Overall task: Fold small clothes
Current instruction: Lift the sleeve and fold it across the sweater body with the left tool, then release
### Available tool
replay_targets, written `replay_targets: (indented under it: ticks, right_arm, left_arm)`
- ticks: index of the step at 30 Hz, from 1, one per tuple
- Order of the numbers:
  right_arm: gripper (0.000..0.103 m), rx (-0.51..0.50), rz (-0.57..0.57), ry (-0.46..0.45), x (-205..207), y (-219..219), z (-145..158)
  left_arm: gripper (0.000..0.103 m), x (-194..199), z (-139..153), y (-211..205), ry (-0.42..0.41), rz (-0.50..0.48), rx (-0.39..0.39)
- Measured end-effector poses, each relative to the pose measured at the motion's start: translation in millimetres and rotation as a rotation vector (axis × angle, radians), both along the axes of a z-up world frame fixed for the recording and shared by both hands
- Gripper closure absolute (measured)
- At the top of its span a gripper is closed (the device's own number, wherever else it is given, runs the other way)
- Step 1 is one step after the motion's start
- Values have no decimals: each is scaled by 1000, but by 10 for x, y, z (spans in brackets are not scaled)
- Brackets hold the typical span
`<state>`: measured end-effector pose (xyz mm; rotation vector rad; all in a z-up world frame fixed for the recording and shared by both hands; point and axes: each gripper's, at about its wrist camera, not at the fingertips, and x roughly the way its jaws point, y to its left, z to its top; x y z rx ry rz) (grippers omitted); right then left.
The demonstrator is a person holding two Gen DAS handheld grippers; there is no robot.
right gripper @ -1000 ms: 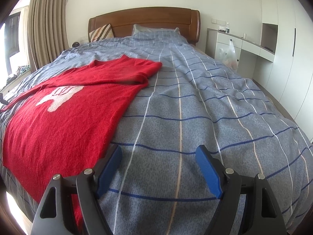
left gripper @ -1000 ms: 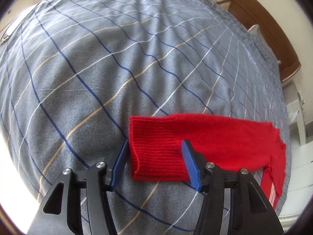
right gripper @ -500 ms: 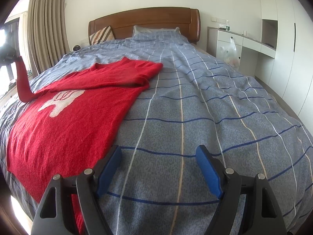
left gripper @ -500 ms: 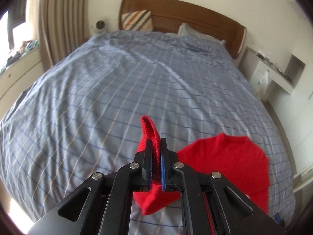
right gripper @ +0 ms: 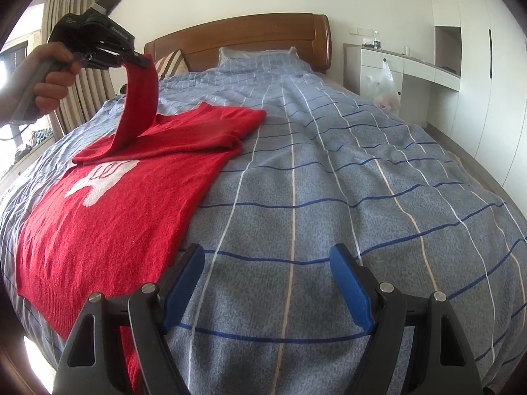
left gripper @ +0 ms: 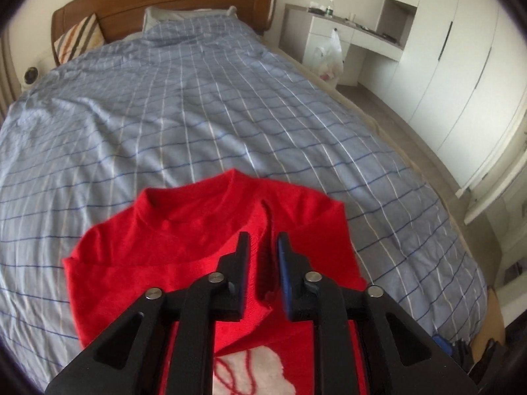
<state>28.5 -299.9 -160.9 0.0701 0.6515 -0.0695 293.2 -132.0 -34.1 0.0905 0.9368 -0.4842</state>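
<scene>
A red knit sweater (right gripper: 108,217) with a white motif (right gripper: 98,181) lies flat on the bed's left side; its right sleeve is folded across the chest. In the left wrist view the sweater (left gripper: 171,247) lies below, collar towards the headboard. My left gripper (left gripper: 263,250) is shut on the left sleeve cuff (left gripper: 266,263) and holds it up above the chest. In the right wrist view the left gripper (right gripper: 138,61) is high at the left, the sleeve (right gripper: 138,105) hanging from it in an arc. My right gripper (right gripper: 266,283) is open and empty, low over the blanket beside the hem.
The bed (right gripper: 362,181) has a blue-grey checked cover, a wooden headboard (right gripper: 250,36) and a striped pillow (left gripper: 77,41). A white desk (right gripper: 411,65) with a plastic bag (right gripper: 383,85) and wardrobes (left gripper: 454,42) stand on the right. Curtains (right gripper: 66,75) hang at the left.
My left gripper closed on the left sleeve cuff, lifted it off the bed and carried it over the sweater's chest. My right gripper stayed open and nearly still.
</scene>
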Motion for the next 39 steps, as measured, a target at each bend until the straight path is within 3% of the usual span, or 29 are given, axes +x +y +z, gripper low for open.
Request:
replay_targets:
  ticks: [1, 2, 4, 7, 11, 14, 19, 22, 24, 25, 26, 28, 39]
  right_arm:
    - [25, 1, -3, 1, 7, -11, -2]
    - [25, 2, -7, 0, 7, -19, 0]
    - [25, 8, -14, -4, 0, -36, 6]
    - [25, 24, -22, -7, -10, -68, 13]
    - [25, 56, -28, -2, 9, -109, -1]
    - [25, 65, -28, 7, 41, -111, -19]
    - [25, 43, -34, 16, 50, -83, -46]
    - [25, 24, -38, 23, 48, -69, -61]
    - [25, 9, -38, 24, 37, -55, -63]
    - [25, 2, -38, 24, 31, -53, -64]
    - [25, -3, -38, 25, 28, -49, -65]
    - [25, -8, -39, 26, 25, -53, -69]
    - [23, -5, -39, 31, 67, -74, -94]
  left_arm:
    - [38, -57, -99, -38, 14, 1, 19]
    - [28, -138, -159, -34, 2, -7, 23]
    - [28, -313, -209, 40, -35, -44, 35]
    - [28, -499, -228, 473, -74, -40, 57]
    - [28, -615, -339, 1388, -108, 94, 140]
    - [28, -708, -555, 1915, -78, 145, 190]
    - [28, -750, -931, 1955, -73, 103, 280]
    - [28, -576, -1014, 1878, -129, 155, 301]
    - [43, -432, -1080, 1894, -159, 220, 325]
    - [85, -366, -1134, 1939, -157, 260, 340]
    - [97, -326, -1175, 2019, -127, 288, 297]
    - [98, -395, -1182, 2158, -138, 353, 214]
    - [94, -490, -1238, 2243, -122, 367, 158]
